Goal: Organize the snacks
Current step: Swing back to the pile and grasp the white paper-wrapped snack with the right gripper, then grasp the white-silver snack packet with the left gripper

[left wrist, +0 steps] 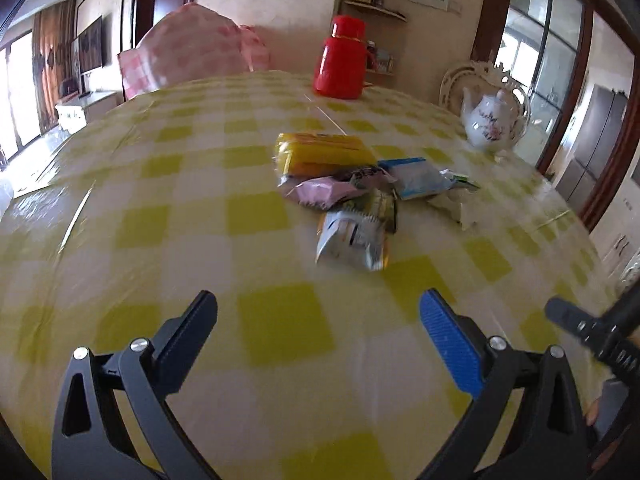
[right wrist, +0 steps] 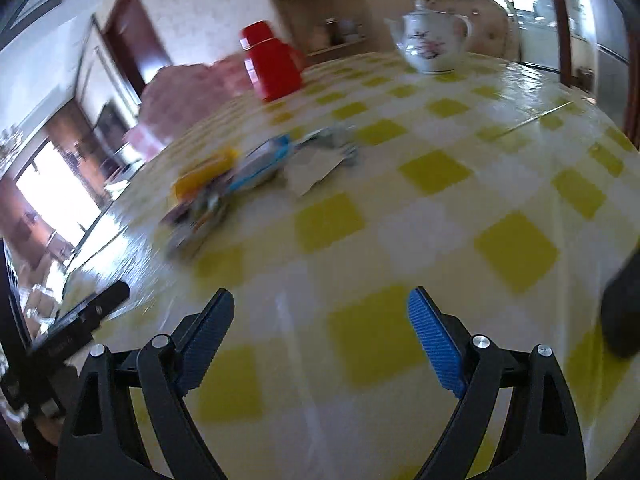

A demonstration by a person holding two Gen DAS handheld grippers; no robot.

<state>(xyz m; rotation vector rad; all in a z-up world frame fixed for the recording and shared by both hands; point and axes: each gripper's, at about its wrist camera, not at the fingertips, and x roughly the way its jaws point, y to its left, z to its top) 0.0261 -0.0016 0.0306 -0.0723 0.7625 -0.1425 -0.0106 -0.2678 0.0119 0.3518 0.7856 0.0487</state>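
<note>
Snack packets (left wrist: 352,196): heaped mid-surface, ahead of both grippers; left gripper (left wrist: 318,320) nearer; all jaws released, empty.

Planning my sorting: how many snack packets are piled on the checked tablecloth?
5 visible: yellow packet rearmost, pink packet before it, blue-white packet right, white packet far right, silver packet nearest. Others may hide underneath.

A table covered with a yellow-and-white checked cloth (left wrist: 132,216) fills the area ahead of the claw. A red thermos jug (left wrist: 343,60) stands upright at the far edge, straight ahead. A white floral teapot (left wrist: 490,122) stands far right, apart from the jug. A pink checked cushion (left wrist: 192,52) rises beyond the far-left edge. Wall shelves (left wrist: 376,6) hang behind.
</note>
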